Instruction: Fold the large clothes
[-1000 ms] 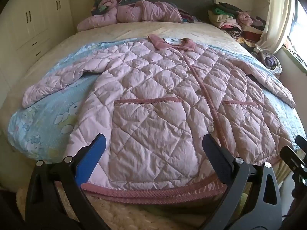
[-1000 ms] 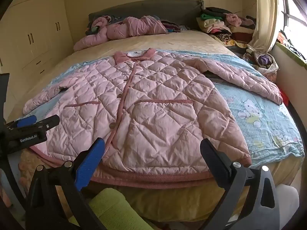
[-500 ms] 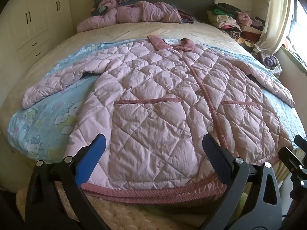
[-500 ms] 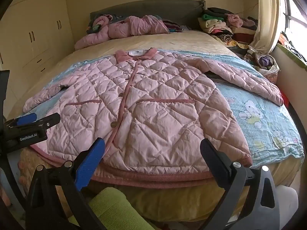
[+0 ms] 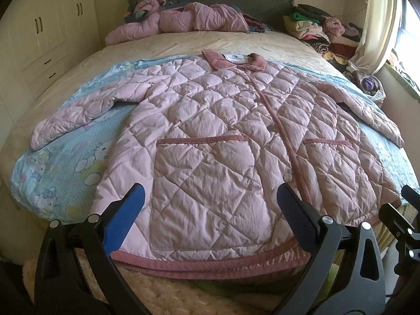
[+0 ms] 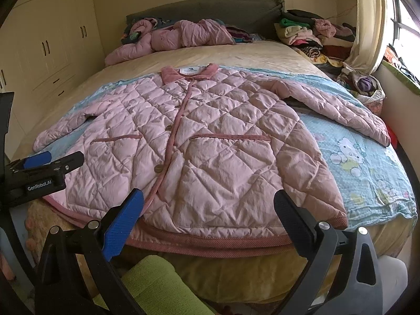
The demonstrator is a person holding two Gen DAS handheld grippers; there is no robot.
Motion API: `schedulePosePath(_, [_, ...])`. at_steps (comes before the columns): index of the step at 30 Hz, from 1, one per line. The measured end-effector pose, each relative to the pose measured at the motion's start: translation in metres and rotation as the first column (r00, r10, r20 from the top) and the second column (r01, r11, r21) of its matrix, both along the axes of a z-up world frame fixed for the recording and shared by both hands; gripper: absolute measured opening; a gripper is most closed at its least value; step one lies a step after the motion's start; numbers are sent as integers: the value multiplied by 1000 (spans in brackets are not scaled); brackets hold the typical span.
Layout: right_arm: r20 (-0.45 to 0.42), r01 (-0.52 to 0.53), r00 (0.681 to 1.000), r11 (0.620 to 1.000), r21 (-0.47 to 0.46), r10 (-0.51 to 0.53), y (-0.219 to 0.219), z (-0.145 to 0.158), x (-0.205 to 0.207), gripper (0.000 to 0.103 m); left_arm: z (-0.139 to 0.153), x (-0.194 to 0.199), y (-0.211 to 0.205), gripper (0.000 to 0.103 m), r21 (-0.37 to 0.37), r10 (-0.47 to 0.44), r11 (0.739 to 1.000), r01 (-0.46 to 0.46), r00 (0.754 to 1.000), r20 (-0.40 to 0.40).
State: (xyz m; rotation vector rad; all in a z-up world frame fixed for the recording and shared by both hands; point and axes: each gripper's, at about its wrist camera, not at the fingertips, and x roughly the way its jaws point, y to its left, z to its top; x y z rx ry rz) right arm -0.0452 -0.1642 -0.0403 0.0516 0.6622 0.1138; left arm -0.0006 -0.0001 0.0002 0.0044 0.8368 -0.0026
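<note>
A large pink quilted jacket (image 5: 218,131) (image 6: 210,141) lies face up and buttoned on the bed, collar at the far end, both sleeves spread out to the sides, hem at the near edge. My left gripper (image 5: 210,199) hovers open just before the hem, over the left pocket. Over the hem on the other side my right gripper (image 6: 208,203) also stands open, holding nothing. The left gripper's body (image 6: 39,176) shows at the left of the right wrist view.
A light blue cartoon blanket (image 5: 60,162) (image 6: 367,162) lies under the jacket on the beige bed (image 5: 197,44). Another pink garment (image 5: 183,21) and piles of clothes (image 5: 320,31) sit by the headboard. Cream wardrobes (image 6: 47,39) stand left, a curtain (image 6: 367,21) and window right. Something lime green (image 6: 157,286) lies below the bed's edge.
Both grippers have edged very slightly closer to the jacket's hem. The jacket has not moved and both grippers stay open.
</note>
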Motion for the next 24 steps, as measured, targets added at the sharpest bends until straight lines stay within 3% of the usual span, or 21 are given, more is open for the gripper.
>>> schedulePosePath(24, [2, -12, 1000, 1000, -5, 12, 5, 1, 1, 99, 0, 0, 0, 94, 2, 0, 1000, 0, 1000, 3])
